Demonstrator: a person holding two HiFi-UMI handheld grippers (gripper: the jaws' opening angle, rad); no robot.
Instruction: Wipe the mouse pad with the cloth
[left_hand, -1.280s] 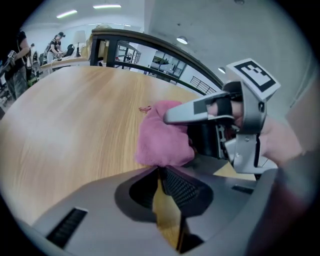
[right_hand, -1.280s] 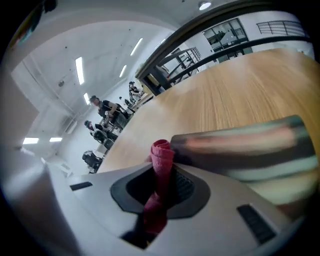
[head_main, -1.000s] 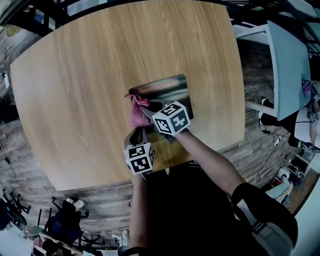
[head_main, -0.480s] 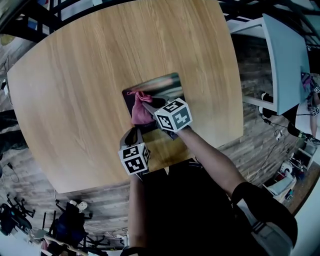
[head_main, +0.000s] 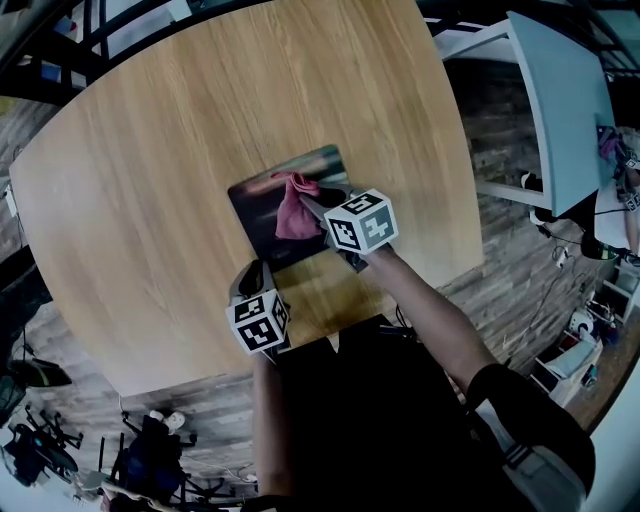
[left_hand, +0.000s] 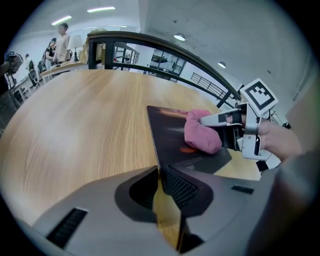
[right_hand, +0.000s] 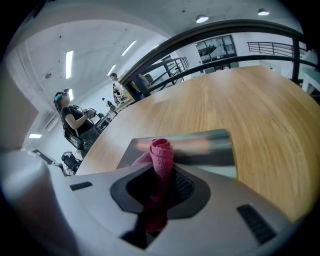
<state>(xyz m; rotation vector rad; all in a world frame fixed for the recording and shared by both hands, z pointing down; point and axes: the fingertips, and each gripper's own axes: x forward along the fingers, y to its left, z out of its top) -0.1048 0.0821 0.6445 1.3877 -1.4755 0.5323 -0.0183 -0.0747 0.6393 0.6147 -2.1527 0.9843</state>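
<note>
- Close to the desk's (head_main: 200, 120) near edge, pins the mouse pad (head_main: 262, 222) by its near corner with the left gripper (head_main: 250, 272), jaws clenched on that corner.
- Just beyond, grips the pink cloth (head_main: 293, 208) in the right gripper (head_main: 312, 205), jaws closed tight on the bunched fabric, and presses its free end onto the pad, around the middle and towards the pad's far edge.
- Reads as mid-wipe, with cloth in contact and pad steadied.
- Cannot tell from the surface which parts are already wiped; probably leaves the bare stretches either side of the cloth to cover.
</note>
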